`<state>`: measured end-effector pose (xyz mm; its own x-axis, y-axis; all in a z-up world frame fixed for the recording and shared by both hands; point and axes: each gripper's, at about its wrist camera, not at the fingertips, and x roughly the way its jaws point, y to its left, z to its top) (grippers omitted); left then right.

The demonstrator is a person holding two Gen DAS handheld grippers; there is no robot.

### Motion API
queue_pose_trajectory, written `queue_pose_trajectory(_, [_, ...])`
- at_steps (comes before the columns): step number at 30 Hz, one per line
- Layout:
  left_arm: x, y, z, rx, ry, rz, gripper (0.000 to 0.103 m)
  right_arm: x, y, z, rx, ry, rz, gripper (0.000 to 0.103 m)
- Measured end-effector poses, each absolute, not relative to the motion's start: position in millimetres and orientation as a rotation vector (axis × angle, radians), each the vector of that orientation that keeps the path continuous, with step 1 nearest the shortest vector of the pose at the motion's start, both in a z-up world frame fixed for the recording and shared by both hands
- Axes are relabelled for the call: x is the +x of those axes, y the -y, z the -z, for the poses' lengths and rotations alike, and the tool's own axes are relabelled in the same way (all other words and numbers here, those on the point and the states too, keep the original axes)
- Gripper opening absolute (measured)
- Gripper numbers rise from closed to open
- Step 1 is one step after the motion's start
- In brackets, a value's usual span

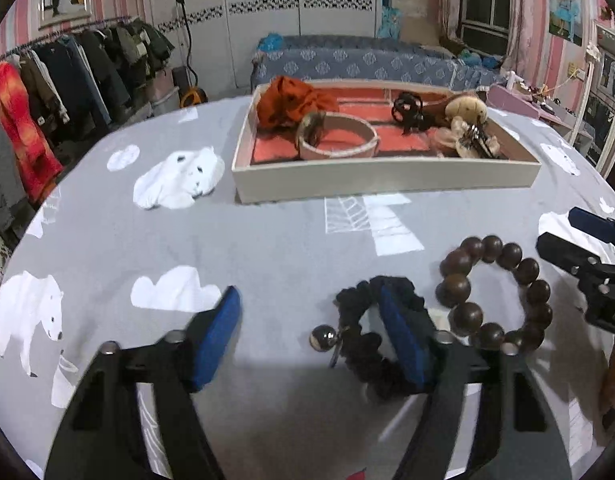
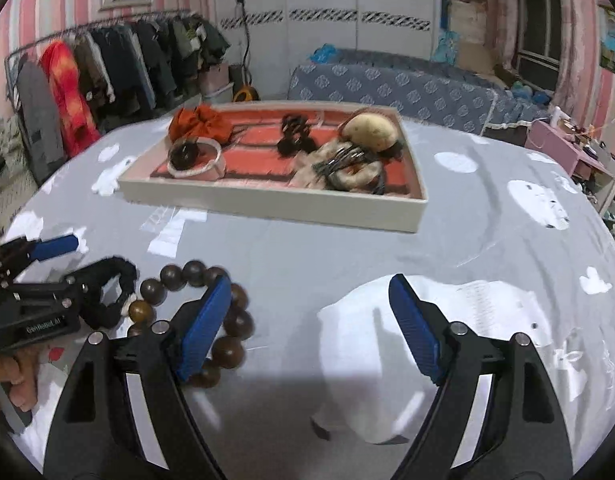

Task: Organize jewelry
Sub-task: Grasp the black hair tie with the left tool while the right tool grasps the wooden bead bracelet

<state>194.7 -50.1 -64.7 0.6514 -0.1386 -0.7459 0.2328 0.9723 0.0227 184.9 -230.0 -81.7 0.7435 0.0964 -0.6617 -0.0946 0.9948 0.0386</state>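
Observation:
A black scrunchie with a small metal bell lies on the grey tablecloth. My left gripper is open, low over the cloth; its right finger sits over the scrunchie's ring. A brown wooden bead bracelet lies just right of it. In the right wrist view the bracelet lies under the left finger of my open right gripper, and the scrunchie shows beside the left gripper. A white tray with a red lining holds an orange scrunchie, a white bangle and hair clips.
The tray stands at the far middle of the round table. A clothes rack stands to the left, a blue bed behind, and a pink side table to the right. The right gripper shows at the right edge.

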Motion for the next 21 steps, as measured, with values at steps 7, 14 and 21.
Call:
queue_pose_trajectory(7, [189, 64, 72, 0.19, -0.863, 0.268, 0.029, 197, 218, 95, -0.046, -0.821, -0.137, 0.076])
queue_pose_trajectory(14, [191, 64, 72, 0.193, -0.868, 0.254, 0.029, 202, 197, 105, -0.161, -0.87, -0.155, 0.045])
queue_pose_trajectory(21, [191, 63, 72, 0.193, -0.867, 0.234, 0.029, 190, 170, 107, -0.307, -0.824, -0.15, 0.02])
